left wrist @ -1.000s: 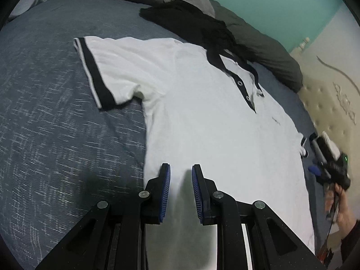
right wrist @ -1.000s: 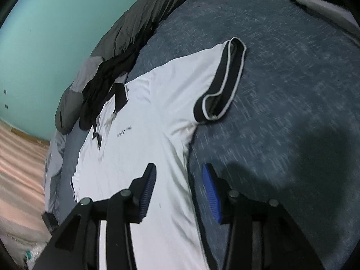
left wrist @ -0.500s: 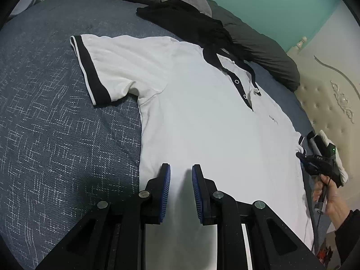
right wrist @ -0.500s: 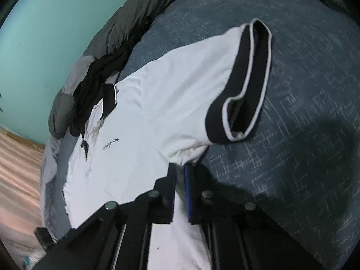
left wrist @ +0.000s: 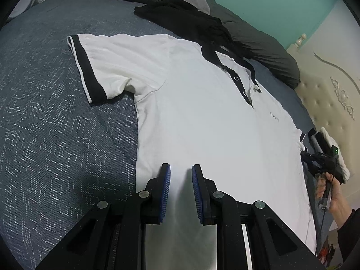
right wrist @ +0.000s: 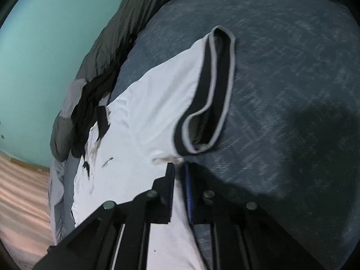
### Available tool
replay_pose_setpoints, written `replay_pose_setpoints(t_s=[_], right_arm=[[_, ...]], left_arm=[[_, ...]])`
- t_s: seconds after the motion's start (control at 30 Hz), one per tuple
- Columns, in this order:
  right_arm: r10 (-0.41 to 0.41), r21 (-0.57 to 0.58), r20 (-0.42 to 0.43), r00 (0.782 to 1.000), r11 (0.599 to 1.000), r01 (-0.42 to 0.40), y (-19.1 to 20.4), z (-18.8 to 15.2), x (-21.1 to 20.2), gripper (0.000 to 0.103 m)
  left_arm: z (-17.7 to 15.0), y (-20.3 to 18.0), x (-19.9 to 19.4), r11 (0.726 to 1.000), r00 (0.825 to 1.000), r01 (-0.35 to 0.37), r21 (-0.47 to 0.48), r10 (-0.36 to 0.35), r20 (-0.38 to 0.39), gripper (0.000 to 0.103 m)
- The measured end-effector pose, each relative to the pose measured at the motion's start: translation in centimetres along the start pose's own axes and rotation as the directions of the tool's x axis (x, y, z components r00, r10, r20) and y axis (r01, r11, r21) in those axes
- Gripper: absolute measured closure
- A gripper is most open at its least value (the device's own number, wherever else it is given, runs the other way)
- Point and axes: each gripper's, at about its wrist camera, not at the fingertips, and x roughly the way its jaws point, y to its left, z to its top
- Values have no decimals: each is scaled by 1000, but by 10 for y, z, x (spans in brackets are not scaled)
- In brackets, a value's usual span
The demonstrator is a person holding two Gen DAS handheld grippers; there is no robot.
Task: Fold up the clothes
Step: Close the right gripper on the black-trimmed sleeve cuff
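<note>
beyond the white polo shirt [left wrist: 202, 121], a black garment [left wrist: 186, 20] and grey duvet [left wrist: 258, 45] crowd the collar on the blue bed [left wrist: 56, 146]. left tongs [left wrist: 181, 180] hover narrowly parted above the hem, gripping nothing; right tongs [right wrist: 178, 175], jaws just opened slightly, pinch the shirt's side seam below the sleeve [right wrist: 209, 90].
</note>
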Motion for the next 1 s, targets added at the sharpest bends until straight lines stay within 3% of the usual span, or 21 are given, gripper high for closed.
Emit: replay_pose_setpoints(t_s=[0.03,0.1,0.17,0.37,0.73,0.9,1.0], right_arm=[[-2,5,6,1000,1000,2,-2,1,-3,92],[-6,13,28,1000,1000,5,-5,5,-10,73],[-8,21,60,998,1000,7,-9,10,-20,67],[-21,49,95,995,999,16,-16,17,-31,64],[-44,-5,160,986,999,45,-13,19,-34,61],[-80,-18,205,976,996,85,-12,39,-42,47],[-95,-20,195,976,995,100,-10,52,-37,46]], left_arm=[[0,0,0,1000,1000,-1,0,1,1,81],[0,0,0,1000,1000,-1,-1,1,1,81],[0,0,1,1000,1000,0,-3,0,1,81],[1,1,-3,1000,1000,-14,-7,14,17,81],[1,14,-8,998,998,-42,-44,43,36,81],[0,14,-3,998,998,-52,-36,52,24,81],[0,15,-3,998,999,-47,-40,48,22,81]])
